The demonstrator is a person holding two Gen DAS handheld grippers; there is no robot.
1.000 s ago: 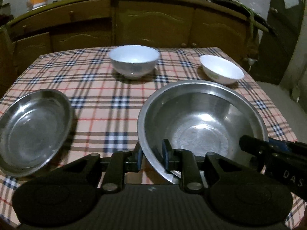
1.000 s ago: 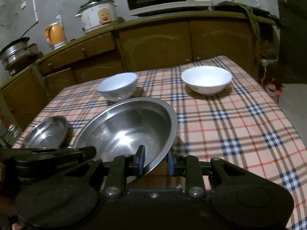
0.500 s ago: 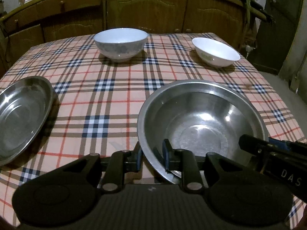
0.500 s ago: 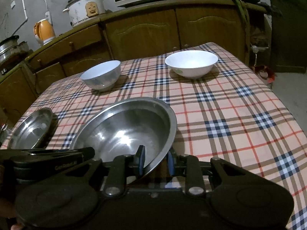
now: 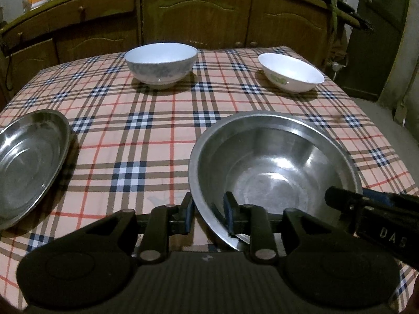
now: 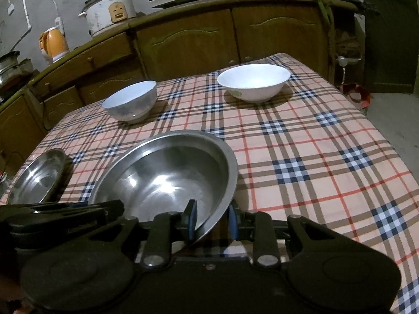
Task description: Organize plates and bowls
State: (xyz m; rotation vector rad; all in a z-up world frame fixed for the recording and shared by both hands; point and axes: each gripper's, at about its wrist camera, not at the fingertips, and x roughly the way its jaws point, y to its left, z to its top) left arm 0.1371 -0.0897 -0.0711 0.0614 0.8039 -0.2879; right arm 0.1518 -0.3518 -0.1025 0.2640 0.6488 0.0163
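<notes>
left wrist view: left gripper (image 5: 208, 210) fingers opening astride the near rim of the large steel bowl (image 5: 272, 167), lower right on the checked worktop (image 5: 157, 130); pads look just off the rim. ease away without tipping it.

right wrist view: right gripper (image 6: 212, 218) fingers pinch the bowl's rim, lower centre. only here: rice cooker (image 6: 110, 10), upper left.

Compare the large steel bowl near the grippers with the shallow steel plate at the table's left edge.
The large round steel bowl is deep with steep walls; the shallow steel plate is nearly flat. The bowl has both grippers at its near rim, one on each side; the plate stands alone, untouched. The bowl is nearer the table's middle, the plate at its left edge. Both are empty, shiny bare metal, upright on the checked tablecloth.
</notes>
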